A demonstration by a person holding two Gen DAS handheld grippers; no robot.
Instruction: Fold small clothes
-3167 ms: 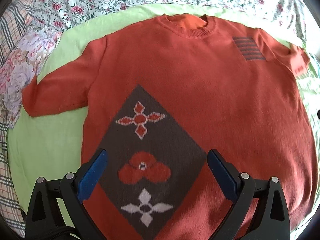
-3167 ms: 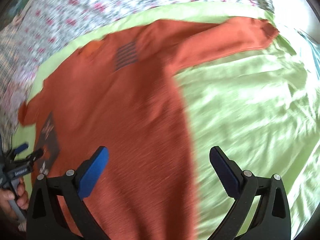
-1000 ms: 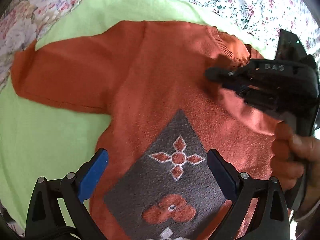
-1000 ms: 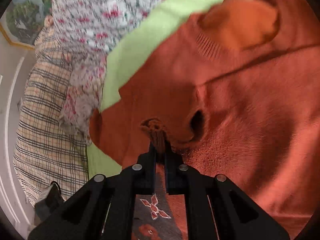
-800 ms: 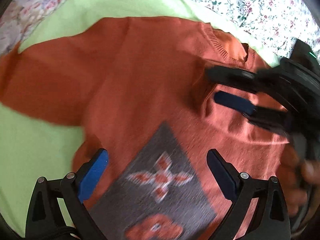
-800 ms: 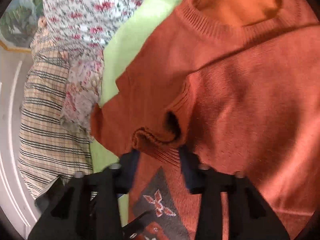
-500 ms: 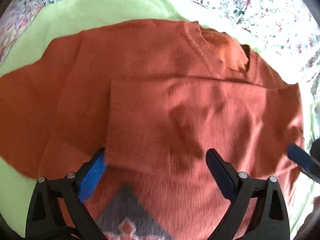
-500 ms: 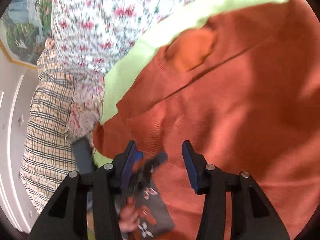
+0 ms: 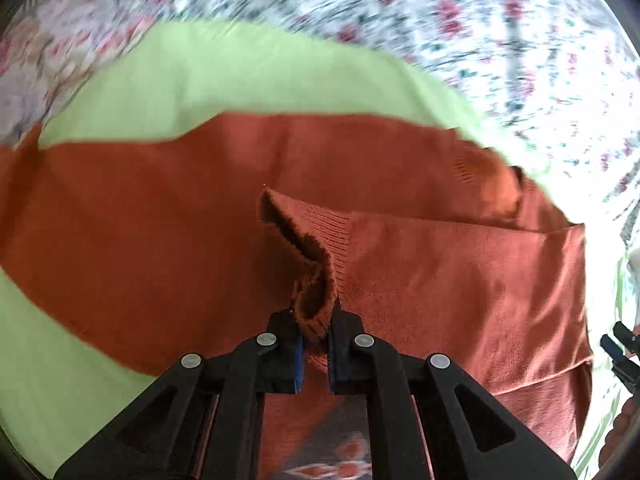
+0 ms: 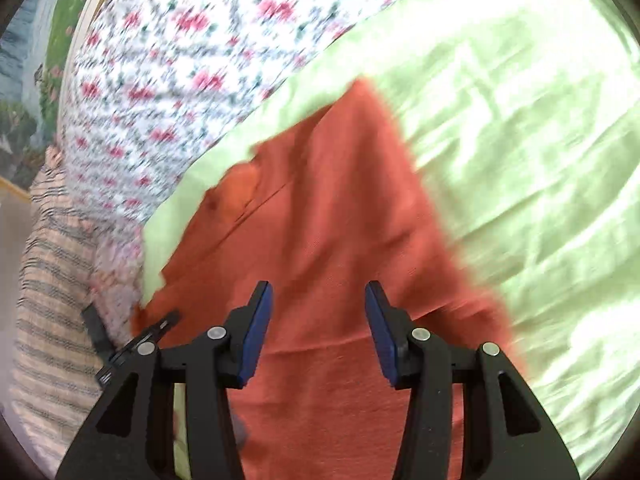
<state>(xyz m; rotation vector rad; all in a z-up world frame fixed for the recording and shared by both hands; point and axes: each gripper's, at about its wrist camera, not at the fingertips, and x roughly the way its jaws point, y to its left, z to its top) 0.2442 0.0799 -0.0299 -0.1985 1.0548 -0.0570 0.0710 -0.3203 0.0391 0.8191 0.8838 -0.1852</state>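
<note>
An orange sweater (image 9: 440,280) lies flat on a green sheet (image 9: 240,80), with one sleeve folded across its chest. My left gripper (image 9: 314,336) is shut on that sleeve's ribbed cuff (image 9: 312,280), which stands pinched up between the blue pads. In the right wrist view my right gripper (image 10: 318,332) stands open about half wide above the sweater's (image 10: 340,240) body, with only flat knit below it. The left gripper's tip (image 10: 136,340) shows at the sweater's far left edge. The right gripper's tip (image 9: 618,350) peeks in at the right edge of the left wrist view.
Floral bedding (image 10: 180,60) borders the green sheet (image 10: 520,140) at the back. A checked cloth (image 10: 52,280) lies at the left. Wrinkled green sheet stretches to the right of the sweater.
The right gripper let go of the sleeve cuff, opened and drew away to the right. The left gripper moved forward onto the cuff and shut on it.
</note>
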